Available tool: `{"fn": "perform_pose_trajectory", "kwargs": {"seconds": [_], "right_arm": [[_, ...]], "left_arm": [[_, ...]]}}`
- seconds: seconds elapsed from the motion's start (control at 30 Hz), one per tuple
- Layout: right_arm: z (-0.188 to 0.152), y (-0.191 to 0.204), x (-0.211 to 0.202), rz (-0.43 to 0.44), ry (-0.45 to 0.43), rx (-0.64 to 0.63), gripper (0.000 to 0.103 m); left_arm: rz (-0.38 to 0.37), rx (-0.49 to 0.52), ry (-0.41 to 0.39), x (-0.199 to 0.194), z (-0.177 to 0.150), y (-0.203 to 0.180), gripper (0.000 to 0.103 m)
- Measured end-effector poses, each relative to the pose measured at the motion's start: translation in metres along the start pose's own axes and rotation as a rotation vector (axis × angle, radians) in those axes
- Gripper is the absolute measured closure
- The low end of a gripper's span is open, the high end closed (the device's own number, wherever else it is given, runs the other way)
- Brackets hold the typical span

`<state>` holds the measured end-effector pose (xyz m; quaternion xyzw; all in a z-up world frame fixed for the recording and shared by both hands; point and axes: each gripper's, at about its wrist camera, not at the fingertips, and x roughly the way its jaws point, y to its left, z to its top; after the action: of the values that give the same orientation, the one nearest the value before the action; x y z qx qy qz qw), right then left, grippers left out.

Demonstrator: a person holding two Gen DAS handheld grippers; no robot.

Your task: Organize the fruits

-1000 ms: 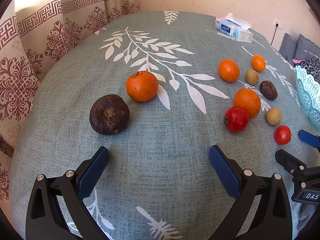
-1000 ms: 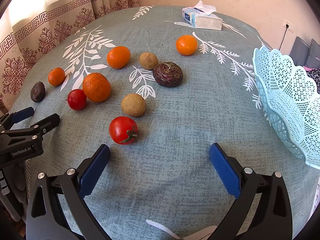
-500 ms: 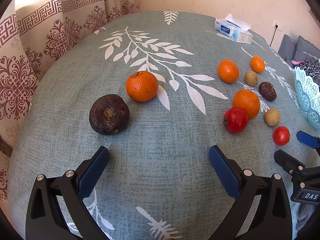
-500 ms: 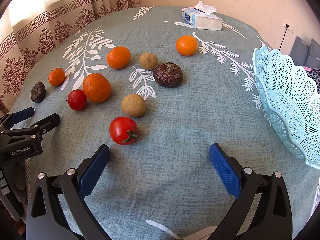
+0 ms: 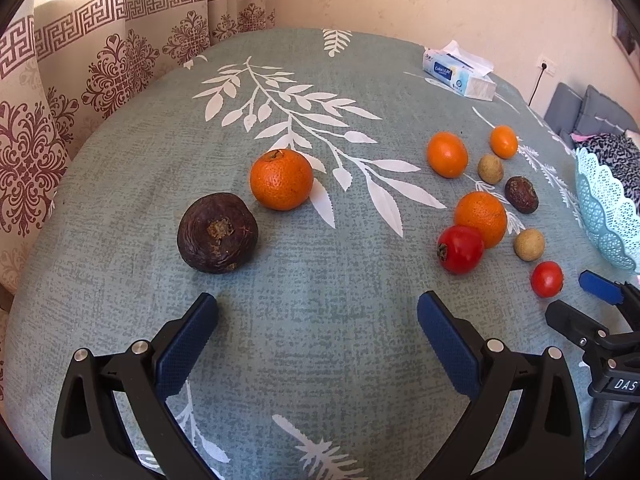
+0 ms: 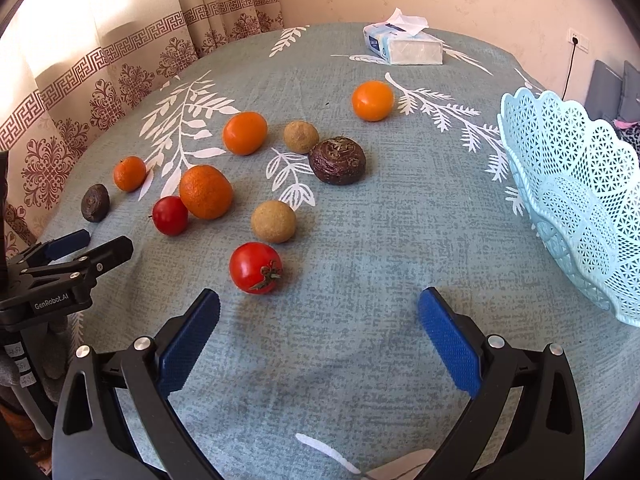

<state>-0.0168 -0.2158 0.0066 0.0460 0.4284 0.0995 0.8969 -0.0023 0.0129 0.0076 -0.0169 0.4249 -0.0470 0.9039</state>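
Turquoise lattice basket (image 6: 576,200) beside scattered fruit

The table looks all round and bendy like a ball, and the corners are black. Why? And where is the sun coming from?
In both wrist views the fisheye lens bends the flat table into a dome and blacks out the corners. In the right wrist view the curtain glows washed-out white, so sunlight comes from there; the near tomato carries a small glare spot. Both views look sharp.

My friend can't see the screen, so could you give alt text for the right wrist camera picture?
An open, empty right gripper hovers over a grey-green leaf-print tablecloth, a red tomato just ahead of its left finger. Beyond lie oranges, tan and dark fruits; a pale blue lattice basket stands right, a tissue box at the back.
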Motion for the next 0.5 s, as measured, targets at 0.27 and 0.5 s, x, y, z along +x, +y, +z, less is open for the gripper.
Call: {"fn": "perform_pose_trajectory", "kwargs": {"seconds": [0.27, 0.5], "right_arm": [[-0.003, 0.014, -0.009, -0.024, -0.058, -0.07, 0.002], [-0.001, 0.005, -0.011, -0.032, -0.075, -0.018, 0.002]], "left_arm": [[-0.043, 0.013, -0.039, -0.011, 0.001, 0.004, 0.005], [0.012, 0.051, -0.093, -0.019, 0.008, 0.009, 0.005]]}}
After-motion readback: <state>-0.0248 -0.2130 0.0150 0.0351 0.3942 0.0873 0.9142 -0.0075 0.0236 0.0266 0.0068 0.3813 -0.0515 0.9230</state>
